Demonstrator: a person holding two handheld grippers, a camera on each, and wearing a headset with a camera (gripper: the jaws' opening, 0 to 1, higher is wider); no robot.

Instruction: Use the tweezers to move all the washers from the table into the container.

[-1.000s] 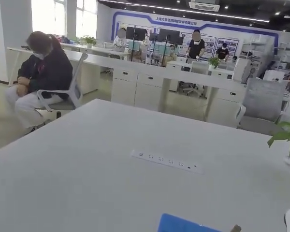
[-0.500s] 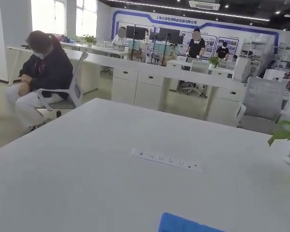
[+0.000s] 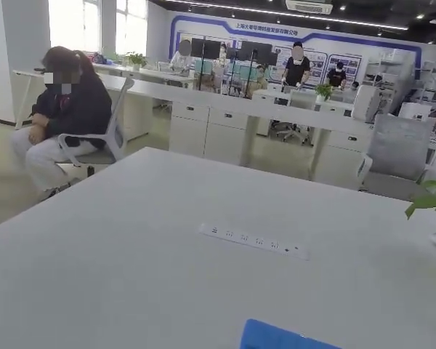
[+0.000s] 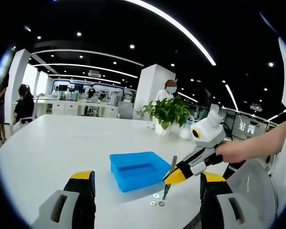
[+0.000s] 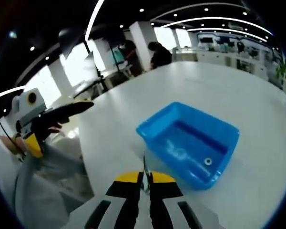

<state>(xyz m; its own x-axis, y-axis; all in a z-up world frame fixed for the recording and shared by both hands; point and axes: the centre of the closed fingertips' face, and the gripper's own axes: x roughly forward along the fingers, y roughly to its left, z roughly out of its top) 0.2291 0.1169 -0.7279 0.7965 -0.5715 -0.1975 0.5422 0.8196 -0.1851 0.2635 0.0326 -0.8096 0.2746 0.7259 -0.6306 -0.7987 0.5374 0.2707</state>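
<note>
As the right gripper (image 4: pixel 174 177) clamps tweezers (image 4: pixel 170 169), washers (image 4: pixel 157 203) lie near it.

A white counter (image 3: pixel 131 247) carries a power strip (image 3: pixel 252 241) near its middle. A blue container (image 3: pixel 283 337) shows at the near edge, and plant (image 3: pixel 432 203) leaves at the right edge. Beyond the far left corner, a person (image 3: pixel 62 116) sits in a chair (image 3: pixel 109 138).

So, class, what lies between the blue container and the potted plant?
Bare white tabletop; the left gripper view shows nothing resting between the blue container and the potted plant.
</note>
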